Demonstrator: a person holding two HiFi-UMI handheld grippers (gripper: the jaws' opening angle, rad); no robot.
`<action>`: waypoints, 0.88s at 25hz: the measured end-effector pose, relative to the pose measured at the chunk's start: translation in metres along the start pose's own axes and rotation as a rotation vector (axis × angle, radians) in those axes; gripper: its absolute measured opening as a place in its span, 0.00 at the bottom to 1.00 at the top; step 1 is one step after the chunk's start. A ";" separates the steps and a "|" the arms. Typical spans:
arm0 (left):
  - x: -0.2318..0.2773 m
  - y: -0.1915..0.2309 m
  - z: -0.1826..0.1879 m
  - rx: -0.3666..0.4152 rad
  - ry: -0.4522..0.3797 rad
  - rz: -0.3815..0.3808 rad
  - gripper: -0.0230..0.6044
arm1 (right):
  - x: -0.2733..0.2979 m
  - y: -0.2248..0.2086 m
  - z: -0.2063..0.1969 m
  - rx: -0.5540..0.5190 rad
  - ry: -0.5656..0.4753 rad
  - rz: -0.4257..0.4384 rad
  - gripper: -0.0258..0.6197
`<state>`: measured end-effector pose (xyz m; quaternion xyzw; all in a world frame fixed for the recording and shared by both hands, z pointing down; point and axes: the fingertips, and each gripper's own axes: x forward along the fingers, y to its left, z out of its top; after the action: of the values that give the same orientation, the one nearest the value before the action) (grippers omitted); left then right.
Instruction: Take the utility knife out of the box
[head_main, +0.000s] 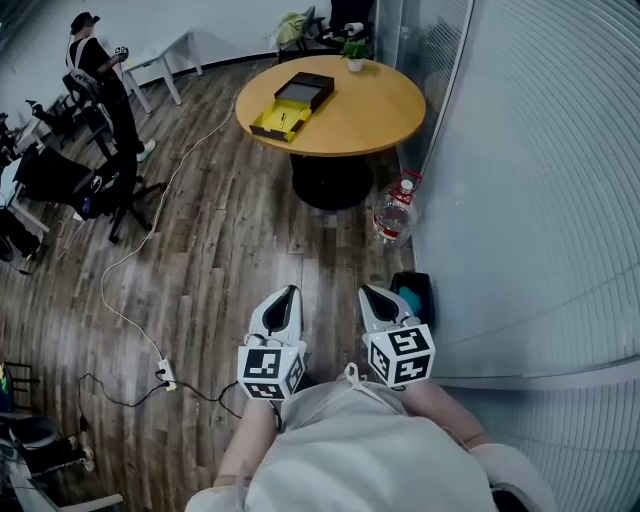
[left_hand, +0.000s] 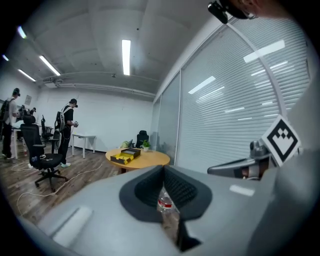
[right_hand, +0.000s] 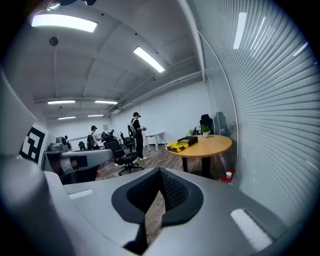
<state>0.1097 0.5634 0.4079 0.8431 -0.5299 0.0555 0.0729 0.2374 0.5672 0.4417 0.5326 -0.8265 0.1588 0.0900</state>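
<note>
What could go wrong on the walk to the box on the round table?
Water bottle stands on the floor by the table base, near the likely path: could be kicked over.
White cable trails across the floor to the left: trip hazard if the approach drifts.
Box lies near the table's edge: a nudge might slide it off.

Grey tools (head_main: 287, 292) (head_main: 366, 292) (black-white marker cubes (head_main: 270, 368)); pale shirt (head_main: 350, 450).

We see a smooth wooden top on the round table (head_main: 385, 115), faintly glossy dark wood planks on the floor (head_main: 220, 250), clear glossy plastic in the water bottle (head_main: 396, 212), and matt grey plastic with ribbed black pads (left_hand: 177, 190) on the left gripper (left_hand: 163, 167) and right gripper (right_hand: 160, 169).
</note>
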 end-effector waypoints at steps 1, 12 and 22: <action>0.002 0.000 0.000 0.004 0.007 -0.002 0.03 | 0.001 0.000 0.000 0.006 0.005 0.001 0.04; 0.036 0.037 0.006 0.036 0.025 -0.012 0.03 | 0.051 -0.005 0.014 0.040 0.000 0.005 0.04; 0.106 0.161 0.029 -0.006 0.042 -0.088 0.03 | 0.172 0.024 0.053 0.069 0.020 -0.067 0.04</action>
<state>0.0107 0.3949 0.4076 0.8640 -0.4909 0.0683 0.0889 0.1446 0.4107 0.4427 0.5613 -0.8012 0.1894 0.0849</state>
